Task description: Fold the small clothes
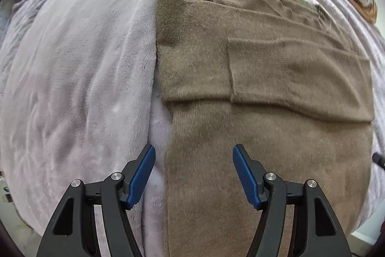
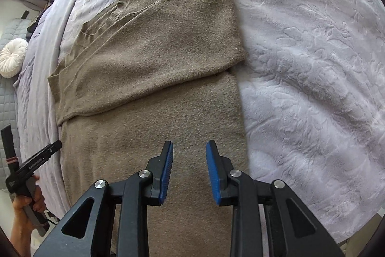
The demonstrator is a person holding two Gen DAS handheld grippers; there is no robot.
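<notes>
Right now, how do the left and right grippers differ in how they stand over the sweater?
The left gripper has its fingers spread wide, straddling the olive sweater's left edge against the lavender blanket. The right gripper has its fingers closer together and hangs wholly over the sweater's lower part. Both are open, with nothing held.

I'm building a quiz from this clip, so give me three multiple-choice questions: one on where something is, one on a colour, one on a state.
1. Where does the olive-brown knitted sweater lie?
A. on the pale lilac embossed bedspread
B. on a wooden floor
C. on a hanger

2. What colour are the gripper pads?
A. red
B. blue
C. white

3. What state is the sweater in?
A. crumpled in a ball
B. held up in the air
C. flat, sleeves folded across its body

Answers: A, bedspread shows on both sides of it; B, both wrist views show blue pads; C, the sleeves cross the chest and both grippers are empty.
</notes>
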